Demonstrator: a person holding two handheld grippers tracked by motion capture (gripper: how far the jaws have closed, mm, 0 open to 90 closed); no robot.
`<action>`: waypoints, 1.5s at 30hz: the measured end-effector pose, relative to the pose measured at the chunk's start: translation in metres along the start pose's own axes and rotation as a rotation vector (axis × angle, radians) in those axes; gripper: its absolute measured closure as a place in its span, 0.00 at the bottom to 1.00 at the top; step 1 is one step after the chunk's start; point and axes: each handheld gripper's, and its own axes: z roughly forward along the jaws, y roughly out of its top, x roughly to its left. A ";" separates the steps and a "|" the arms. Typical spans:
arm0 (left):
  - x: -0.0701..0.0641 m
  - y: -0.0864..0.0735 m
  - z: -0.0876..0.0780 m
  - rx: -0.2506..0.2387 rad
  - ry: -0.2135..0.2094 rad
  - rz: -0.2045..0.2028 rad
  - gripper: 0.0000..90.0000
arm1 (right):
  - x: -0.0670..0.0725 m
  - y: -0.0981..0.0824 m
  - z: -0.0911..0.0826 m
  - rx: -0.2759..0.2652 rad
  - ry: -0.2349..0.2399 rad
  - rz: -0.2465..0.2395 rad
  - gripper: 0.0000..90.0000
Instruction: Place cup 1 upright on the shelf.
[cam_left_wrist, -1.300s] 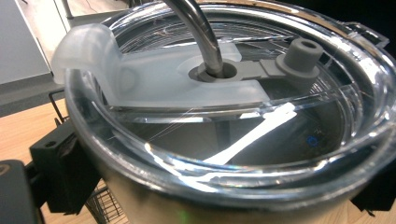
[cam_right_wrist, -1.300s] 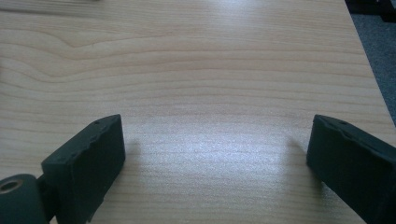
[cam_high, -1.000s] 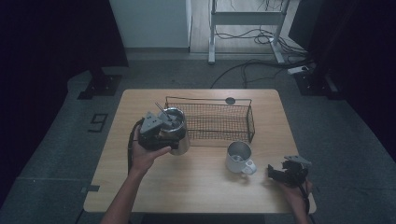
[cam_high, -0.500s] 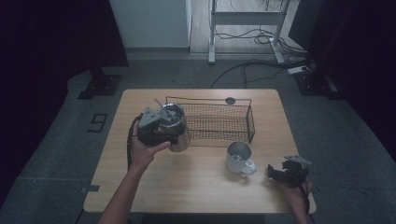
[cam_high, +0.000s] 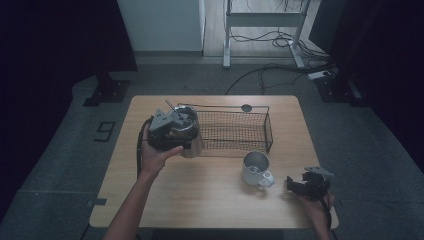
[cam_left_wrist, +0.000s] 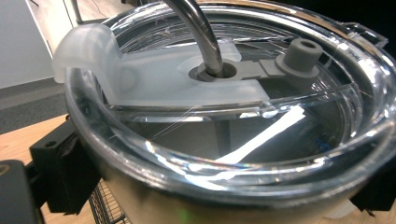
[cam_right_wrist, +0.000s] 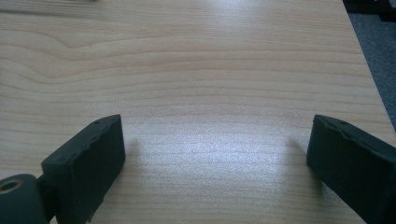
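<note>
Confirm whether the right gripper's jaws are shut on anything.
No: in the right gripper view the right gripper has its jaws wide apart over the bare wooden table.

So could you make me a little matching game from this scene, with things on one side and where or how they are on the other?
Things:
1. steel tumbler with clear lid and metal straw
2. small white mug with a handle
3. black wire basket
4. right claw

States:
A. open, nothing between its jaws, low over the wooden table
B. stands on the table behind the mug
C. clamped in the left claw
D. stands alone in front of the basket

Pairs: 1-C, 2-D, 3-B, 4-A
</note>
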 end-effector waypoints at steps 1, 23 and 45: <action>0.001 0.000 0.001 0.000 0.002 -0.001 0.05 | 0.000 0.000 0.000 0.000 0.000 0.000 0.05; 0.012 0.005 0.015 0.026 0.031 -0.002 0.05 | 0.000 0.000 0.000 -0.005 -0.001 0.000 0.05; 0.019 0.012 0.033 0.043 0.042 -0.017 0.05 | 0.000 0.000 0.001 -0.007 -0.003 0.000 0.05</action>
